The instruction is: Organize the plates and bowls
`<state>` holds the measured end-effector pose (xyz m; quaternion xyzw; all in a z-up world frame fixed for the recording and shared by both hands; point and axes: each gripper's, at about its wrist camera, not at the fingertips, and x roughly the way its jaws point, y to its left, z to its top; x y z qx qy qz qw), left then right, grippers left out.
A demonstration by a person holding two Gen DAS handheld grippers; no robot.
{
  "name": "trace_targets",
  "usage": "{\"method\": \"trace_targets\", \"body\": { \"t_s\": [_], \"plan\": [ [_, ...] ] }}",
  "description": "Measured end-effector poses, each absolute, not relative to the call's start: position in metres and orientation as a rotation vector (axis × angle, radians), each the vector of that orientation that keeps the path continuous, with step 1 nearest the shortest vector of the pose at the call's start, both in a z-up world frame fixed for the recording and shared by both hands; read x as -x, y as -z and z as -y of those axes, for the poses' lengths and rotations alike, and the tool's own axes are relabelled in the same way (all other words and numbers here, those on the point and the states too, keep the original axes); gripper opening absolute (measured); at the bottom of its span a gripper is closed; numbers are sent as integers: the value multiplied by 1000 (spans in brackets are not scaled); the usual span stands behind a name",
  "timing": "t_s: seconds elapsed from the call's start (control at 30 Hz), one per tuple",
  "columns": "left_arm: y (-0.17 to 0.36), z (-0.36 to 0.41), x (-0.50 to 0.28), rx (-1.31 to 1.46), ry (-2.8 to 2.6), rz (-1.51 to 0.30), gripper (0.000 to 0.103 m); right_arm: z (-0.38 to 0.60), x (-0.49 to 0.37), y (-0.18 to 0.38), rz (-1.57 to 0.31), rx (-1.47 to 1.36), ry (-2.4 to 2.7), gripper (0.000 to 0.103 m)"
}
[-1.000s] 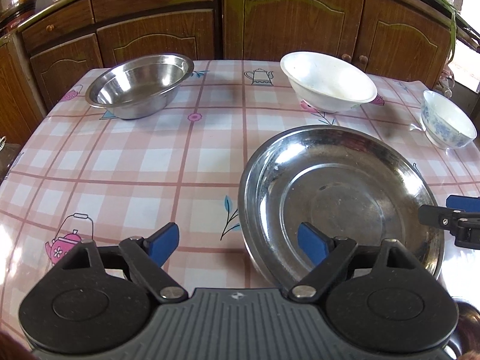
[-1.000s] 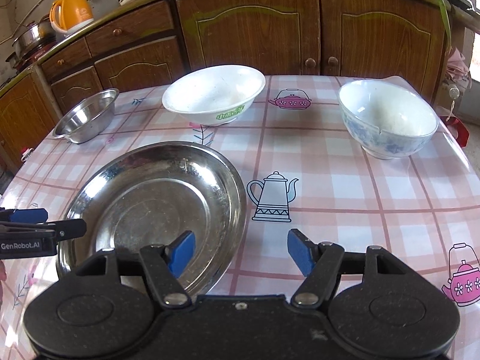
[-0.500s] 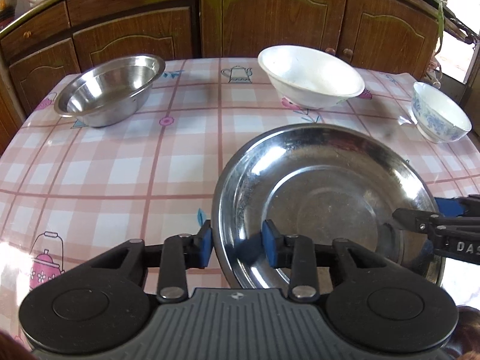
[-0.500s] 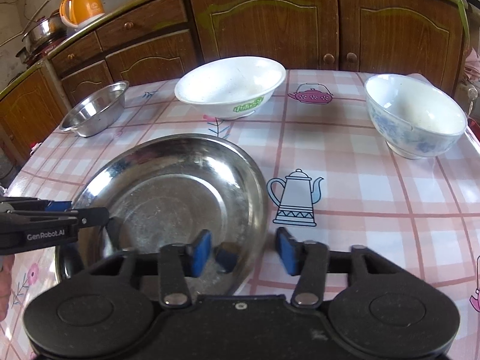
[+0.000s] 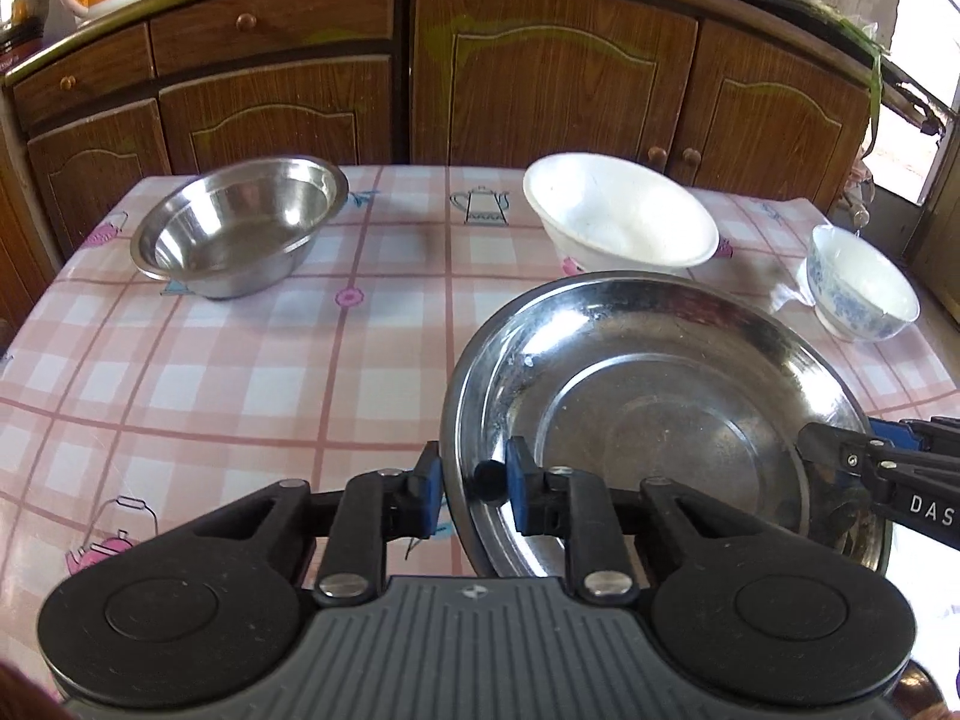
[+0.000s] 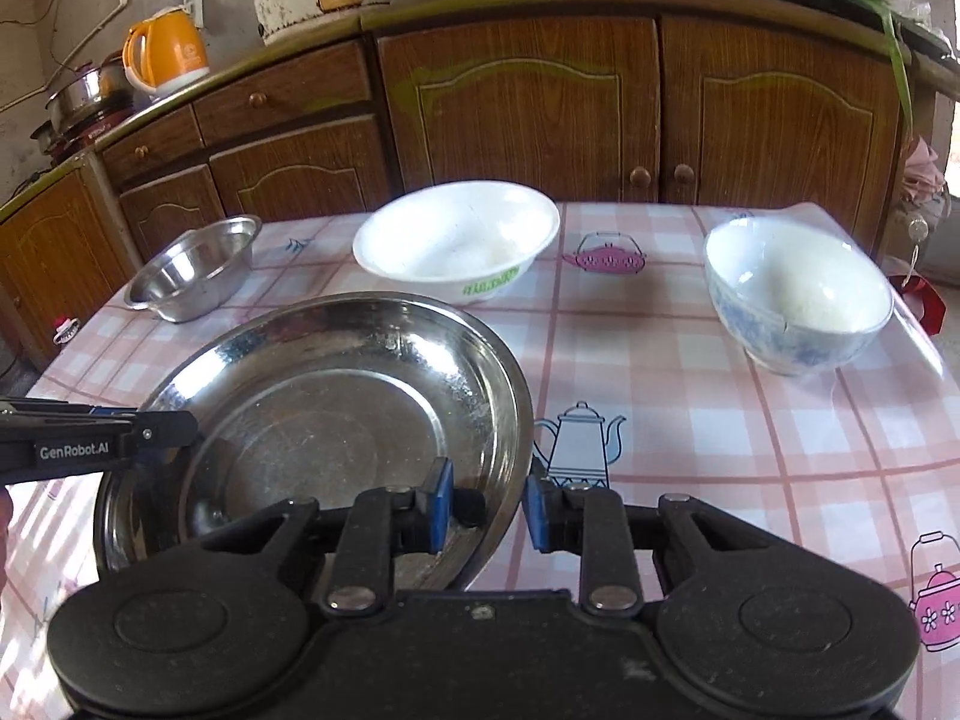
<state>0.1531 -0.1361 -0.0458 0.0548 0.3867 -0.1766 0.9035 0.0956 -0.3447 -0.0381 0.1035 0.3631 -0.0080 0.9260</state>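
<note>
Both grippers clamped on one wide steel plate [image 5: 660,420], from opposite sides of its rim. Left gripper [image 5: 468,489] closed on the near-left edge, one blue pad outside the rim and one inside the dish; jaws just closed, rim between them. Right gripper [image 6: 485,504] likewise just closed on the near-right edge, one finger inside and one outside. Held at two points presumably because the plate is broad, thin and slippery: a single pinch on the lip would let it swing. Plate seems tipped a little off the bench [image 5: 240,372], far edge overlapping the white bowl's foot in the left view; whether fully clear of the cloth cannot be told.

Plate: shallow, round, polished metal, scuffed and speckled in the flat centre, narrow rolled lip. Beyond the fingers, far left: a deeper steel bowl [image 5: 240,234], shiny, flared rim. Straight ahead of the fingers: a wide white bowl [image 6: 456,246], matte, green lettering on its side. Far right: a smaller, taller blue-patterned bowl [image 6: 798,294], glazed. Bench covered by a glossy pink checked cloth with teapot prints.
</note>
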Motion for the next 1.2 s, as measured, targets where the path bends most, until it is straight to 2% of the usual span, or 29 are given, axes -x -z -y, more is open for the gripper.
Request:
{"method": "trace_targets", "body": {
  "t_s": [0.7, 1.2],
  "plan": [
    [-30, 112, -124, -93, 363, -659, 21, 320, -70, -45, -624, -175, 39, 32],
    [-61, 102, -93, -87, 372, -586, 21, 308, -38, -86, -560, -159, 59, 32]
  ]
}}
